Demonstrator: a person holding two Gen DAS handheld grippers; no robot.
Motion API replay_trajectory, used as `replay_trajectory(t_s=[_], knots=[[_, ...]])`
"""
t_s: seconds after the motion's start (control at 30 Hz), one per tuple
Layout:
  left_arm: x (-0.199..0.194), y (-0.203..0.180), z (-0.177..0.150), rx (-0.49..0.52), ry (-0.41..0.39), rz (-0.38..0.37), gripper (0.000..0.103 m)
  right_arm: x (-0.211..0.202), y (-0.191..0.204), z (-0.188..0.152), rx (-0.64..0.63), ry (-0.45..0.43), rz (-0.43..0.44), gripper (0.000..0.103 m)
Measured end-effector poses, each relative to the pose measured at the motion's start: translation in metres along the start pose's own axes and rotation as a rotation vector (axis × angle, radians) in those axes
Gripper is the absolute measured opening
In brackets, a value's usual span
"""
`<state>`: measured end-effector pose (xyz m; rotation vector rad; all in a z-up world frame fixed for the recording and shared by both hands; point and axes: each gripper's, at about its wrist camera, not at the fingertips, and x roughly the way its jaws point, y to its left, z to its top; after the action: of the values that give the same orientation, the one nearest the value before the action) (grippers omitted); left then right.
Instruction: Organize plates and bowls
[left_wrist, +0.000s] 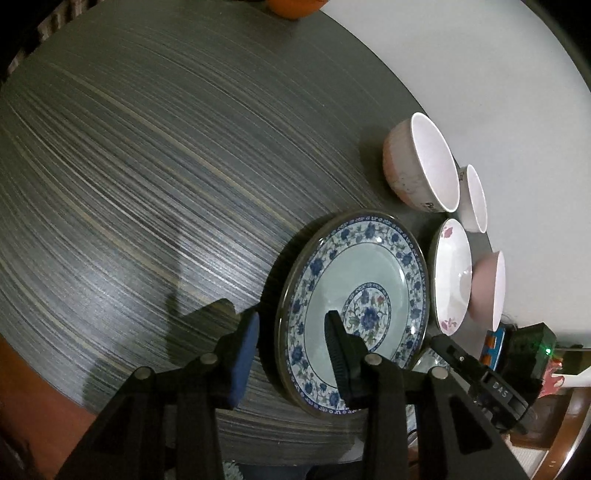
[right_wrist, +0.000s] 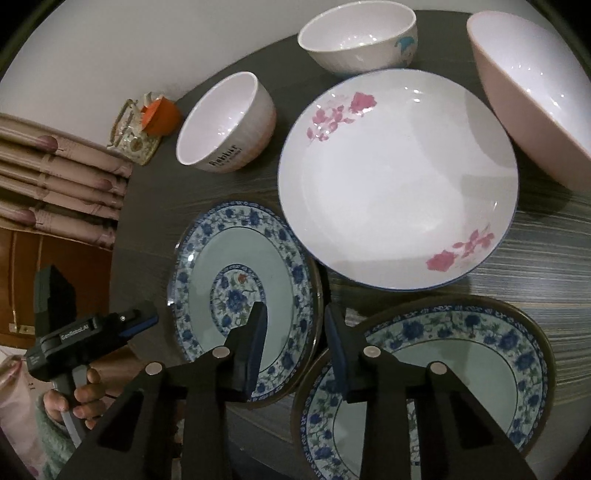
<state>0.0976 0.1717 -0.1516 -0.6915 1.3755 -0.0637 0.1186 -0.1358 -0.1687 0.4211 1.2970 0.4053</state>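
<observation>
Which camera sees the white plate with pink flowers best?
The right wrist camera does. There the white plate with pink flowers lies nearly face-on, whole rim and both flower sprays showing. The left wrist camera catches it only from the side, squeezed narrow at the picture's edge.
</observation>
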Motion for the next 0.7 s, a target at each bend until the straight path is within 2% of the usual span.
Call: replay_trajectory(t_s=[0.47,0.6,0.7], knots=[[0.011,0.002,0.008,0.009,0.014,0.003,0.036,0.027,-0.006,0.014,0.017,0.032,0.002,0.03],[0.018,0.0,0.01,0.022,0.027,-0.001,0.027,0.03,-0.01,0.014,0.016,0.037,0.006,0.028],[0.022,0.0,0.011,0.027,0.029,0.004,0.025,0.031,-0.013,0.014,0.018,0.041,0.008,0.025]])
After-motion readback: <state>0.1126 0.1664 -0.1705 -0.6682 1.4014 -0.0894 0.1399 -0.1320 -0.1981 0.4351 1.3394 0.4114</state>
